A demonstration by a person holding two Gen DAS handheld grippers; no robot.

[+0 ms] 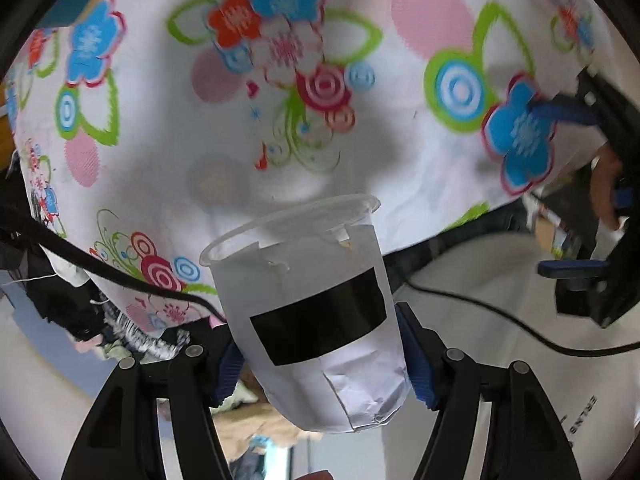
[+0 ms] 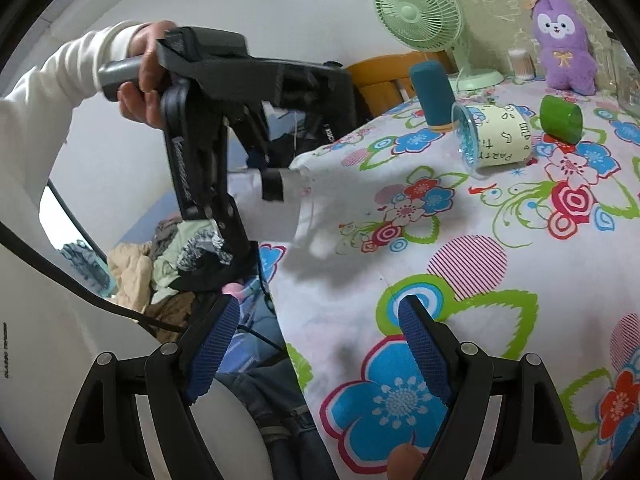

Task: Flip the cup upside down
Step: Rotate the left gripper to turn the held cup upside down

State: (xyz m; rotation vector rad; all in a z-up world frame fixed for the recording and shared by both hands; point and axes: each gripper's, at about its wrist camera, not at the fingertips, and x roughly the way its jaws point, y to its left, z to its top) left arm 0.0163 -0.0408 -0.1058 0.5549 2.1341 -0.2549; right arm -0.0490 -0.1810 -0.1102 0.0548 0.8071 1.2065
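A clear plastic cup (image 1: 316, 312) with a white paper lining and a black band is held in my left gripper (image 1: 324, 360), which is shut on its lower body. Its open rim points toward the flowered tablecloth (image 1: 280, 128), tilted, in the air above the table. In the right wrist view the same cup (image 2: 280, 204) lies roughly sideways in the left gripper near the table's left edge. My right gripper (image 2: 320, 344) is open and empty, low over the table's near-left corner.
On the far side of the table a clear cup with a yellow paper sleeve (image 2: 496, 140) and a green cup (image 2: 560, 118) lie on their sides. A teal cylinder (image 2: 434, 94), a green fan (image 2: 420, 12) and a purple plush toy (image 2: 564, 40) stand behind. Clothes are piled left of the table (image 2: 168, 264).
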